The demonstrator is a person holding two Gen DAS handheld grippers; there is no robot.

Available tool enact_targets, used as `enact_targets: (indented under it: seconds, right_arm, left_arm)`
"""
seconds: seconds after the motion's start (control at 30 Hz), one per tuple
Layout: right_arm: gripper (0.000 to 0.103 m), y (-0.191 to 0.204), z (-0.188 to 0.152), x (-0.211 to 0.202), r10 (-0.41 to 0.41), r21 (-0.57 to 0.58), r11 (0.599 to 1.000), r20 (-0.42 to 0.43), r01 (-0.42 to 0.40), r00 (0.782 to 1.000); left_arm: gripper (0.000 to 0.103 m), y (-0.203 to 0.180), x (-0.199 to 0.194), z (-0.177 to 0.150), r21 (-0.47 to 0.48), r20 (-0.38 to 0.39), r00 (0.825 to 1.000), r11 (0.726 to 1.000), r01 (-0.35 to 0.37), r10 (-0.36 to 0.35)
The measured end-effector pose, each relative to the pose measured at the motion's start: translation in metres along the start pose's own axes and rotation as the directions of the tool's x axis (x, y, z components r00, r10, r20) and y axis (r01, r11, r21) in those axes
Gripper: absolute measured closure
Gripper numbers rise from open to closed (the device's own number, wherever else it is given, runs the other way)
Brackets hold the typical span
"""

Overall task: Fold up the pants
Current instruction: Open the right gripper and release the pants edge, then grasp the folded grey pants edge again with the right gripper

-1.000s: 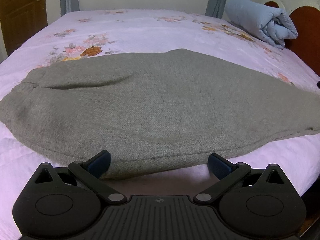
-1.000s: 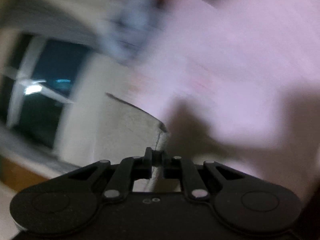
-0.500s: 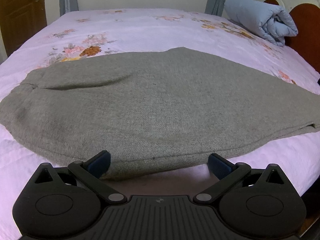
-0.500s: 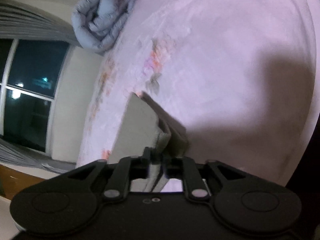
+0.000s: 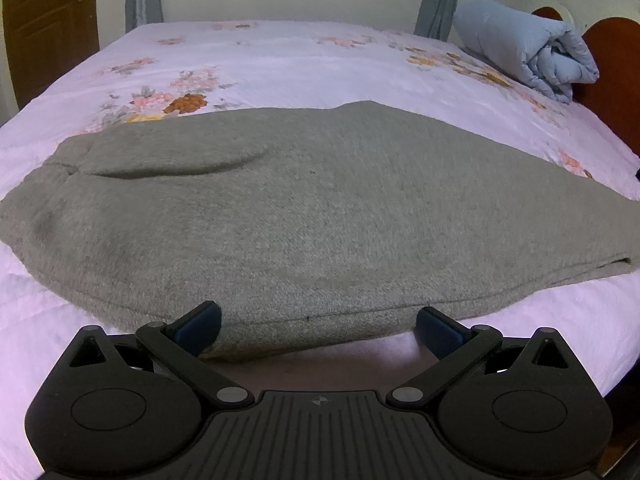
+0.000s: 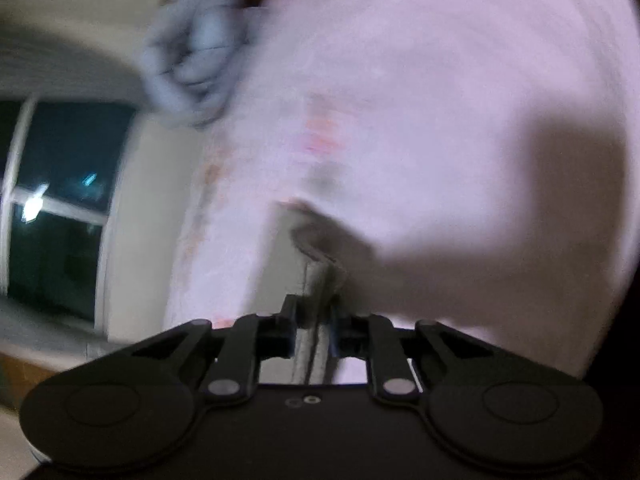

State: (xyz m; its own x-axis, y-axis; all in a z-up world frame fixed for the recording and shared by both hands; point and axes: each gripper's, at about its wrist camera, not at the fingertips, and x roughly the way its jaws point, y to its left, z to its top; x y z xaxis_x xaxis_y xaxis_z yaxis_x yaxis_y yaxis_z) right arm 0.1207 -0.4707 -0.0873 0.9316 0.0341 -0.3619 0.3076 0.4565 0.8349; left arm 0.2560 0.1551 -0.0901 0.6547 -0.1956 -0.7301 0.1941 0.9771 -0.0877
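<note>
Grey pants (image 5: 312, 216) lie flat across the pink floral bed, folded lengthwise, waist end to the left and leg ends to the right. My left gripper (image 5: 318, 326) is open, its blue-padded fingers spread at the pants' near edge, touching nothing between them. My right gripper (image 6: 314, 320) is shut on the pants' leg end (image 6: 312, 264), whose grey hem sticks up between the fingers above the bed. The right wrist view is tilted and blurred.
A rolled light-blue quilt (image 5: 528, 52) lies at the bed's far right by a red-brown headboard (image 5: 612, 68). A wooden door (image 5: 48, 28) stands far left. A dark window (image 6: 60, 208) shows in the right wrist view. The bed sheet (image 5: 280, 52) stretches beyond the pants.
The left gripper has stayed almost still. The right gripper, still holding the leg end, has swung and tilted, so its view shifted and blurred.
</note>
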Motion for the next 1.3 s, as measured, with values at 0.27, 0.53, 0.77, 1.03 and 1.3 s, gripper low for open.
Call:
enact_targets:
  seconds: [0.27, 0.53, 0.77, 1.03, 1.3]
  right_arm:
    - [0.097, -0.023, 0.014, 0.007, -0.022, -0.153, 0.988, -0.027, 0.017, 0.999]
    - [0.085, -0.06, 0.001, 0.014, -0.064, 0.022, 0.998, -0.051, 0.065, 0.997]
    - [0.083, 0.014, -0.024, 0.003, -0.074, -0.256, 0.965, -0.063, 0.056, 0.995]
    - [0.086, 0.135, -0.168, 0.092, -0.14, -0.644, 0.757, -0.321, -0.108, 0.936]
    - [0.084, 0.147, -0.234, 0.077, -0.309, -0.927, 0.366, -0.201, -0.079, 0.929]
  left_arm:
    - [0.0, 0.014, -0.006, -0.007, -0.061, 0.055, 0.997, 0.996, 0.063, -0.059]
    - [0.0, 0.022, -0.011, -0.006, -0.188, 0.103, 0.992, 0.978, 0.087, -0.068]
    - [0.0, -0.02, -0.009, 0.005, -0.205, 0.153, 0.982, 0.976, -0.079, 0.111]
    - [0.0, -0.081, 0.027, 0.019, 0.004, 0.046, 0.966, 0.967, -0.254, 0.254]
    - [0.0, -0.064, 0.013, 0.016, 0.019, 0.004, 0.989, 0.988, -0.151, 0.151]
